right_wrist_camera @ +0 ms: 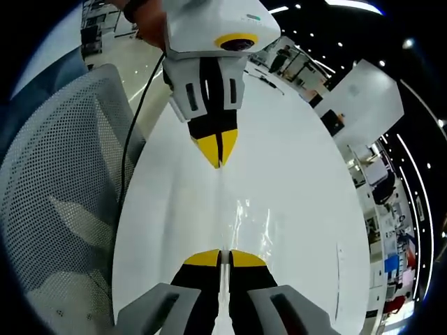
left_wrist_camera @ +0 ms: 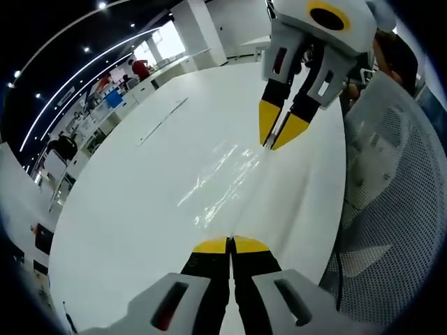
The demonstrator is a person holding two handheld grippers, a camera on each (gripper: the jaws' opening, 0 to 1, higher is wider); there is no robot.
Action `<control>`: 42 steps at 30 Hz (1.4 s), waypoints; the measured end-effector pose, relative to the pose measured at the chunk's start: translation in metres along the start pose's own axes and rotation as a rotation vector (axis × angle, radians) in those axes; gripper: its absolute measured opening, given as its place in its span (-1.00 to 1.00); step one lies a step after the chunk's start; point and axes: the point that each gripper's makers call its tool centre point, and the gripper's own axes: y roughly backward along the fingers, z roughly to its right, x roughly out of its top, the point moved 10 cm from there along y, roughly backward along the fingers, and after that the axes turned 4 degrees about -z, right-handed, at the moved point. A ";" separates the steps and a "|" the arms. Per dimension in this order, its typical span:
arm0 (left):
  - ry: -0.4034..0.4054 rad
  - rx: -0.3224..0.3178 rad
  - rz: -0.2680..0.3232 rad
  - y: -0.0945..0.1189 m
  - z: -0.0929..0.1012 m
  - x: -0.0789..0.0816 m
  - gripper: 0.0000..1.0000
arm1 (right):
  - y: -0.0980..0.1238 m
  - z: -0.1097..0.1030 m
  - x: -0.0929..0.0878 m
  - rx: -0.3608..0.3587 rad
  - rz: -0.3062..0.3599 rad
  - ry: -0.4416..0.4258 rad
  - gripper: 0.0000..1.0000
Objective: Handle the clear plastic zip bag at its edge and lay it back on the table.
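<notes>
Both the left gripper [left_wrist_camera: 230,244] and the right gripper [left_wrist_camera: 281,129] pinch the bag [left_wrist_camera: 230,174], which stretches straight between them above the table [left_wrist_camera: 126,202].

Both tools [left_wrist_camera: 230,244] [left_wrist_camera: 278,139] on bag [left_wrist_camera: 223,174] edge

No legible text, label, brand, number or sign appears on any item in the left or right gripper view.
</notes>
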 end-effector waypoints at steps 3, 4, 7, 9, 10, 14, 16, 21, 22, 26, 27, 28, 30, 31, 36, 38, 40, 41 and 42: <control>0.000 -0.001 -0.001 0.001 0.000 0.000 -1.00 | 0.000 0.000 0.000 0.001 0.000 0.000 -1.00; -0.001 -0.001 -0.002 0.000 0.000 -0.001 -1.00 | 0.000 0.000 0.000 0.001 0.000 0.001 -1.00; 0.000 -0.001 -0.003 -0.003 -0.001 -0.002 -1.00 | -0.001 0.000 0.000 0.002 0.000 0.001 -1.00; 0.000 0.000 -0.004 -0.002 -0.002 -0.002 -1.00 | 0.000 0.000 0.000 0.001 0.000 0.002 -1.00; 0.000 0.000 -0.004 -0.002 -0.002 -0.003 -1.00 | 0.000 0.000 0.000 0.001 0.000 0.001 -1.00; 0.001 0.000 -0.007 -0.002 -0.002 -0.004 -1.00 | -0.001 -0.001 -0.002 0.003 -0.002 -0.001 -1.00; 0.002 0.000 -0.008 -0.002 -0.001 -0.005 -1.00 | 0.000 -0.001 -0.002 0.003 -0.002 0.000 -1.00; 0.004 -0.001 -0.011 -0.002 0.000 -0.005 -1.00 | -0.001 -0.001 -0.003 0.003 -0.004 -0.002 -1.00; 0.005 0.000 -0.011 -0.001 0.000 -0.005 -1.00 | -0.001 -0.001 -0.003 0.003 -0.004 -0.002 -1.00; 0.007 0.001 -0.012 0.000 0.000 -0.006 -1.00 | -0.001 -0.001 -0.004 0.003 -0.004 -0.003 -1.00; 0.007 0.001 -0.012 -0.001 -0.001 -0.006 -1.00 | -0.001 -0.002 -0.004 0.003 -0.005 -0.003 -1.00; 0.007 0.001 -0.012 -0.002 -0.001 -0.007 -1.00 | -0.001 -0.002 -0.004 0.003 -0.005 -0.003 -1.00; 0.007 0.001 -0.013 0.001 0.000 -0.006 -1.00 | -0.001 -0.002 -0.004 0.003 -0.006 -0.004 -1.00; 0.007 0.001 -0.013 0.001 0.000 -0.006 -1.00 | -0.001 -0.002 -0.004 0.004 -0.007 -0.004 -1.00; 0.008 0.002 -0.014 0.002 0.000 -0.006 -1.00 | -0.001 -0.002 -0.005 0.006 -0.008 -0.005 -1.00; 0.011 0.002 -0.014 0.003 0.000 -0.006 -1.00 | -0.001 -0.003 -0.005 0.006 -0.009 -0.006 -1.00; 0.013 0.002 -0.015 0.004 0.001 -0.005 -1.00 | -0.001 -0.002 -0.005 0.005 -0.010 -0.005 -1.00; 0.012 0.003 -0.015 0.004 0.000 -0.005 -1.00 | -0.001 -0.002 -0.005 0.006 -0.010 -0.005 -1.00; 0.012 0.005 -0.014 0.004 0.000 -0.005 -1.00 | -0.001 -0.002 -0.005 0.006 -0.011 -0.005 -1.00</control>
